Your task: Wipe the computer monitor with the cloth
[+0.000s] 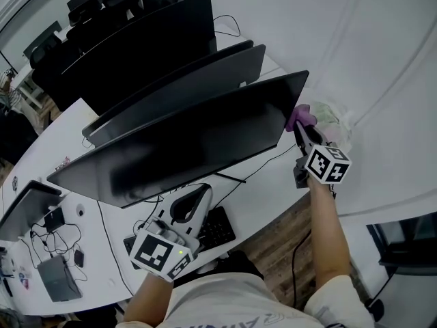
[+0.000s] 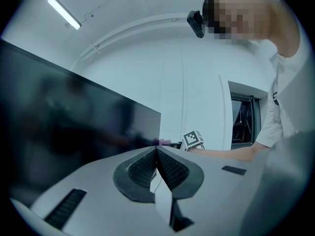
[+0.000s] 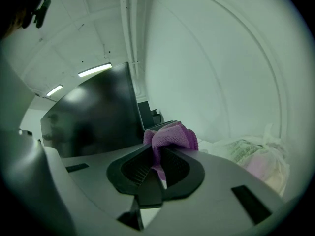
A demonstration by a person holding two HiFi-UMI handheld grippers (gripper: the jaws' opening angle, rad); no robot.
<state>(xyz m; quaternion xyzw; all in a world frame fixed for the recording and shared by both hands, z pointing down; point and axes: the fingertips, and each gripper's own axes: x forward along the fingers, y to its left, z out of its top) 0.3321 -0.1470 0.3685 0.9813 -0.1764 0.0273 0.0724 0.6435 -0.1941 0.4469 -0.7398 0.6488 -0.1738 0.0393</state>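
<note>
A wide dark computer monitor [image 1: 198, 139] stands on the white desk, and its screen also fills the left of the left gripper view [image 2: 74, 117] and shows in the right gripper view [image 3: 98, 112]. My right gripper [image 1: 300, 125] is shut on a purple cloth [image 1: 301, 116], which sits bunched at the monitor's right edge. The cloth [image 3: 170, 137] bulges out past the closed jaws. My left gripper [image 1: 184, 214] hangs low near the keyboard in front of the monitor, its jaws shut together with nothing between them [image 2: 156, 151].
Two more monitors [image 1: 184, 80] stand behind the near one. A black keyboard [image 1: 215, 231] lies under my left gripper. Cables and small devices [image 1: 54, 251] lie at the desk's left. A crumpled plastic bag [image 1: 331, 118] sits right of the cloth. A white curved wall [image 1: 355, 39] is beyond.
</note>
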